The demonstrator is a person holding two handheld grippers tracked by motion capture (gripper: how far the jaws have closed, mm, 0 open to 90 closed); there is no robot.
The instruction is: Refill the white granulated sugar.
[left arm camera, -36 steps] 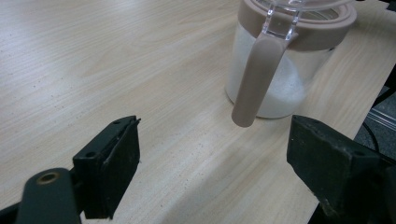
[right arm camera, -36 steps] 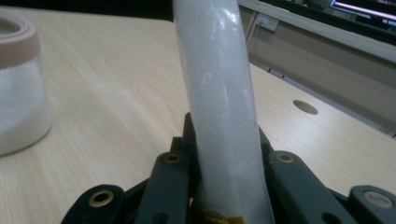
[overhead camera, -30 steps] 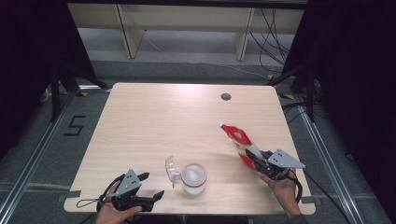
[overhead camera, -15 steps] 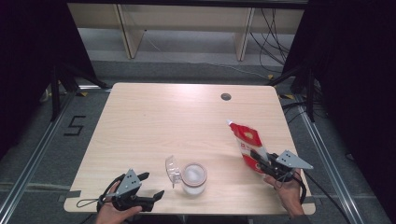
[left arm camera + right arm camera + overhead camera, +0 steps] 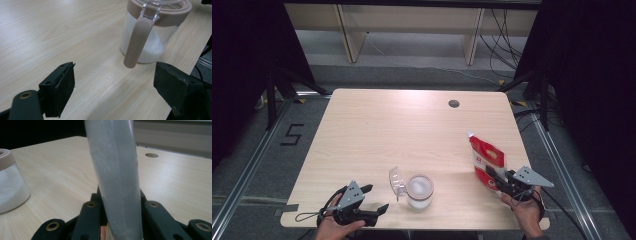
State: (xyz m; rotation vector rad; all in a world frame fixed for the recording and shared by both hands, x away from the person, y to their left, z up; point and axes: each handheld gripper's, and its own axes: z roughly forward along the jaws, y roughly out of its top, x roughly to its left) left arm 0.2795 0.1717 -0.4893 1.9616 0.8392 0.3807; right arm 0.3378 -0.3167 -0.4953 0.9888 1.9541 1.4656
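A red and white bag (image 5: 486, 159) stands tilted over the table's right side, its lower end clamped in my right gripper (image 5: 492, 176). In the right gripper view the bag's pale edge (image 5: 115, 177) rises straight up from between the jaws of my right gripper (image 5: 120, 202). A clear jar (image 5: 419, 190) of white grains with a tan rim sits near the front edge, its clear lid (image 5: 396, 181) flipped open to the left. My left gripper (image 5: 376, 198) rests open at the front left. The jar (image 5: 147, 32) stands just beyond my left gripper (image 5: 113, 72), with nothing between the jaws.
The light wooden table (image 5: 412, 130) has a round cable hole (image 5: 454, 104) at the back right. Metal floor rails run along both sides, and shelving stands behind. The jar (image 5: 10, 190) lies to the left of the bag in the right gripper view.
My right gripper has carried the bag to the right, away from the jar, and the bag now stands more upright. The left gripper and the jar have stayed put.
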